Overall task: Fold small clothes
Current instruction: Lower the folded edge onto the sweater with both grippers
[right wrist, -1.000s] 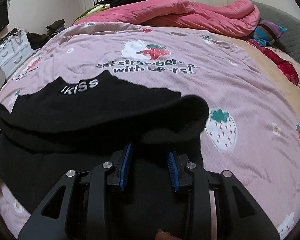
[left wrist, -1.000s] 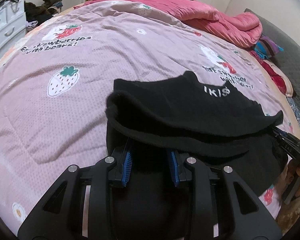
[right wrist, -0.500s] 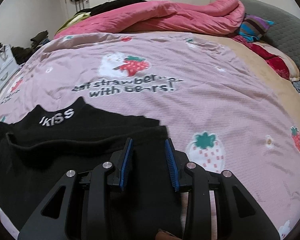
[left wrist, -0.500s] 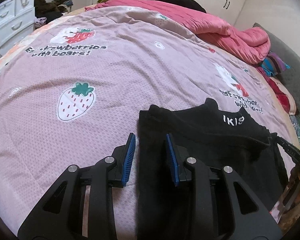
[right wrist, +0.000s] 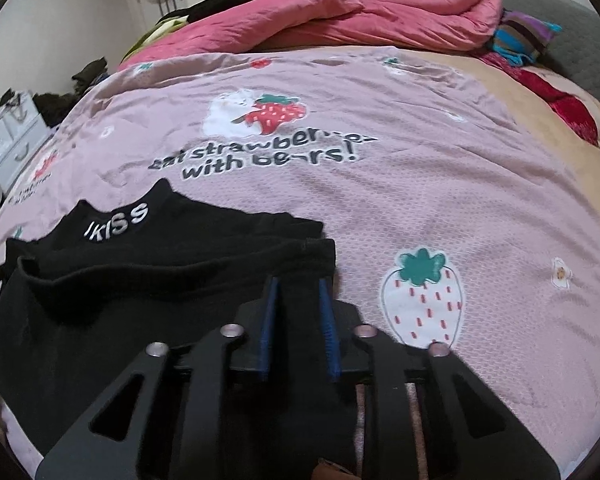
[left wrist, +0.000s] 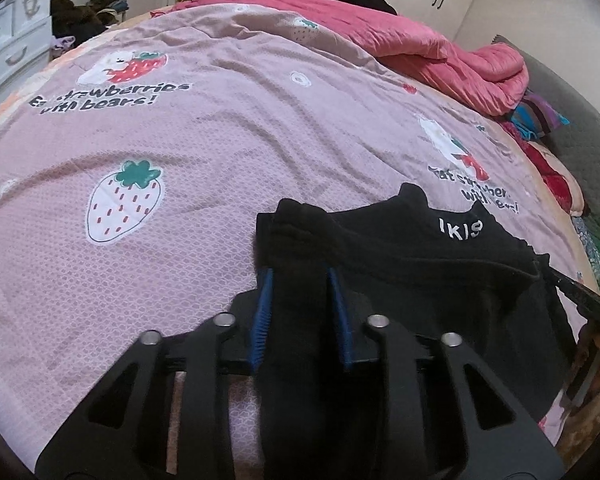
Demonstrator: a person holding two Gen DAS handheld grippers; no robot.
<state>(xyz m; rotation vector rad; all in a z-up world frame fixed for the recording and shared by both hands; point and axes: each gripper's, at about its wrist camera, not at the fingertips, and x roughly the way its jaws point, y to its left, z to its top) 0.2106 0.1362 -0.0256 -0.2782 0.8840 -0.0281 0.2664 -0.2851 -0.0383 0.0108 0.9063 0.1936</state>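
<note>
A small black garment [left wrist: 412, 264] with white "IKISS" lettering on its neck lies folded over on the pink strawberry bedspread [left wrist: 204, 152]. My left gripper [left wrist: 300, 280] sits at the garment's left edge, jaws apart, with black cloth lying between the blue pads [left wrist: 265, 300]. In the right wrist view the same garment [right wrist: 140, 280] lies at lower left. My right gripper [right wrist: 298, 288] is at its right edge, jaws apart, with cloth between the pads. Neither gripper is clamped on the cloth.
A rumpled pink quilt [right wrist: 340, 12] lies across the far end of the bed. Striped and red cloths [right wrist: 528, 36] sit at the far right. A white drawer unit [left wrist: 8, 52] stands off the bed's left side. The other gripper's black edge [left wrist: 580, 300] shows at right.
The lifted near edge of the garment has been laid down over its upper part. Both grippers have lowered and slid back toward the fold's outer edges, jaws still apart.
</note>
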